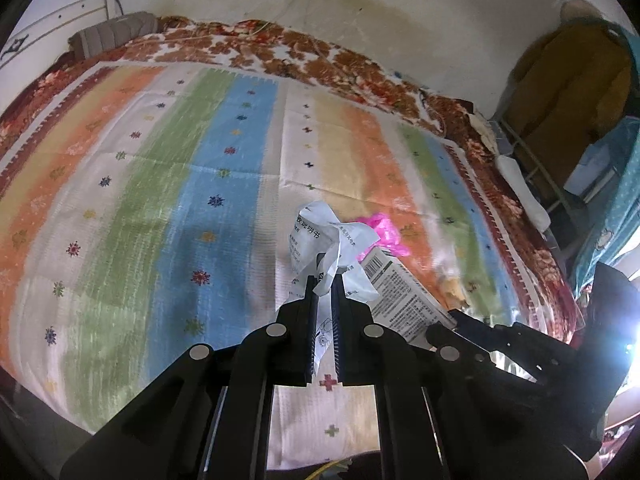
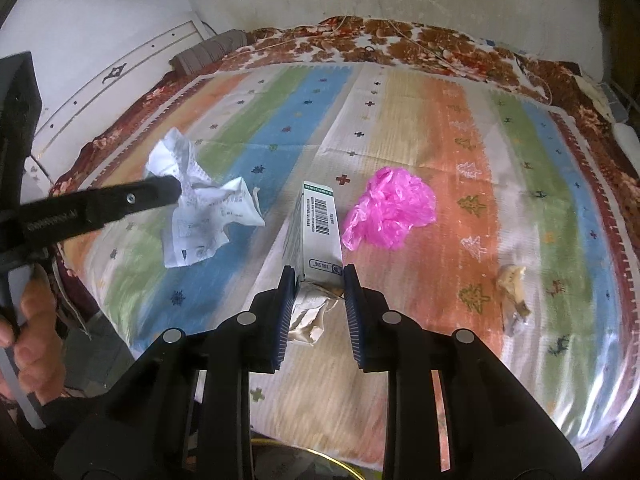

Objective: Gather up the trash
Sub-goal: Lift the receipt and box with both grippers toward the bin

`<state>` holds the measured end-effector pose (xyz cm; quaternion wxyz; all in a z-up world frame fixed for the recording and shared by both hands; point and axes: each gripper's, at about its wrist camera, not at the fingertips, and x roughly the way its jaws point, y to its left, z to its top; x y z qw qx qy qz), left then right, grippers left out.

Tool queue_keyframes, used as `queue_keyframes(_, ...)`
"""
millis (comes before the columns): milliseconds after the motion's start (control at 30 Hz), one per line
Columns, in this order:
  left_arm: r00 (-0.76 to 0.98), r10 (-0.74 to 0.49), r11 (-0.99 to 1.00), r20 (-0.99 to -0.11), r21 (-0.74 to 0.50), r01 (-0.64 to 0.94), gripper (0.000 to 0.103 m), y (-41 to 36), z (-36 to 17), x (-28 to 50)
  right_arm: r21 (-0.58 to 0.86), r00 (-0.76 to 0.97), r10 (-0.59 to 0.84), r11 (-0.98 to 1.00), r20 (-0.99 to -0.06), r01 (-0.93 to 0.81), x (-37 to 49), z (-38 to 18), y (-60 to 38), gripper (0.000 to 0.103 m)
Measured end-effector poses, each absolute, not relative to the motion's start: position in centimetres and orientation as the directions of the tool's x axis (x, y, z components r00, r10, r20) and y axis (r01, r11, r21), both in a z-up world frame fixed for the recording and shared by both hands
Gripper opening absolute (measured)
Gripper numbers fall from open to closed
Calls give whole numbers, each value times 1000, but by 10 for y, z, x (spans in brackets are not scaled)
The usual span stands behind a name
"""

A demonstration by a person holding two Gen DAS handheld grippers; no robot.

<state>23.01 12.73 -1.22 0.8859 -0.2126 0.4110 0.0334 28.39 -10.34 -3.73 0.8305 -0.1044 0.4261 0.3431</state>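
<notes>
I see a woven, striped bedspread [image 2: 400, 128], slightly ribbed, filling most of both views, with a fuzzy brown-and-white floral blanket [image 2: 420, 46] bunched along its upper edge. In the left wrist view, my left gripper [image 1: 325, 280] at bottom centre is pinched nearly closed on a crumpled sheet of printed paper [image 1: 320, 240]; the thin paper twists into a peak above the fingertips and trails down between the ridged pads. The right wrist view shows that same paper at left centre, hanging from the dark finger.

My right gripper [image 2: 320, 276], bottom centre of its own view, holds a narrow gap and clamps a small rectangular cardboard carton [image 2: 320, 232] with a barcode. The carton's torn, crushed end sits between the pads, and its flat printed face points up the frame.

A glossy, scrunched pink plastic bag [image 2: 390, 208] lies on the orange stripe just right of the carton. A pale, ragged scrap [image 2: 514, 286] rests at lower right, well apart from it.
</notes>
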Motion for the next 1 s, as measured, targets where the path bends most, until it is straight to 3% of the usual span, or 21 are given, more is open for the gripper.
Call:
queue_keyframes(133,706,-144,917,-694,-361,-168,6,115,5,218,120,410,495,737,-766,-665,274,-25,-110,23)
queue_keyframes(1000,770,-231,903,-594,-427,-59,6,72,44,151,49,483,443,773,-755,-632,206,4,-176,23)
